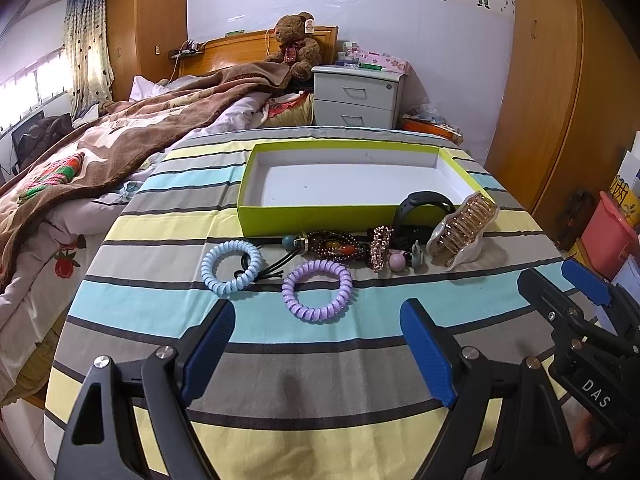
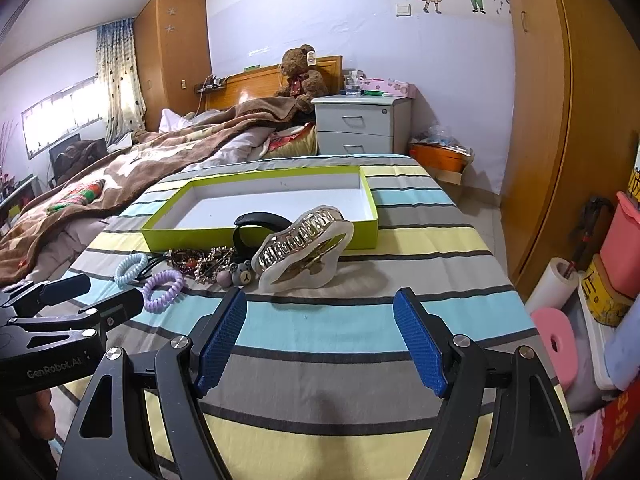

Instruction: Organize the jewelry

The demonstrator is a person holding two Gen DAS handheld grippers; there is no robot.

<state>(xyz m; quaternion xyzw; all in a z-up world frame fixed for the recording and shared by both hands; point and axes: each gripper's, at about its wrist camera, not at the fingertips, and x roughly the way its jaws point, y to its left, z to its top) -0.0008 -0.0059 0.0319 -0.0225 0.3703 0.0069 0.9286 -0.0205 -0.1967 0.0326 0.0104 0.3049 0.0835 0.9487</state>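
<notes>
Lying on a desk covered with a striped cloth [image 1: 160, 292], the jewelry forms a row in front of a shallow green box [image 1: 320, 222] with a white inside. From the left come a pale blue spiral hair tie [image 1: 231, 267], black elastic cords partly under it, a lilac spiral hair tie [image 1: 317, 290] just nearer the camera, a dark beaded bracelet [image 1: 334, 246], a small rose-gold claw clip [image 1: 379, 249], a pink bead [image 1: 398, 261], and a large cream-and-gold claw clip [image 1: 462, 230] leaning against the box's near right corner. A black watch band [image 1: 420, 208] stands behind the clips, touching the box wall. The left gripper [image 1: 316, 320] hovers low over the cloth, its jaws spread wide and holding nothing, with the lilac tie just ahead between them. The right gripper [image 2: 320, 312] sits to its right, jaws likewise spread and empty, facing the large claw clip. Behind the desk are a rumpled bed [image 1: 120, 140], a teddy bear [image 1: 296, 46] and a grey nightstand [image 1: 356, 96].
</notes>
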